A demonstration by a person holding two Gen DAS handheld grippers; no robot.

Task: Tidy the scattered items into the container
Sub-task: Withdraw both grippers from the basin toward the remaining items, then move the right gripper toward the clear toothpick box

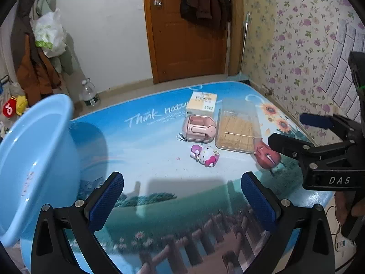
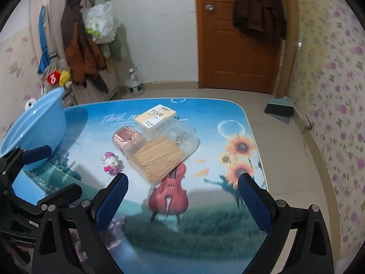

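At about nine o'clock from our left gripper [image 1: 182,196] stands the light blue basin [image 1: 34,159], on the left edge of the table [image 1: 146,141], with nothing visible inside it. Our left gripper hangs over the bare near part of the table, its jaws spread wide with nothing between the blue pads.

Toward twelve o'clock lie the scattered items, clustered together. The small pink-and-white cat figure [image 1: 206,155] lies nearest us. Just behind it sits the pink case [image 1: 199,129], and behind that the cream tissue pack [image 1: 202,104]. At one o'clock the clear box of wooden sticks [image 1: 237,129] rests just beside the pink case and tissue pack; in the right wrist view it seems to lean on them, though blur makes that uncertain.

Further right, at about two o'clock, our right gripper [image 2: 182,196] comes in from the table's right side. Its jaws are likewise wide apart and empty, above the printed violin picture [image 2: 170,194] on the tablecloth, with the stick box just ahead of it.
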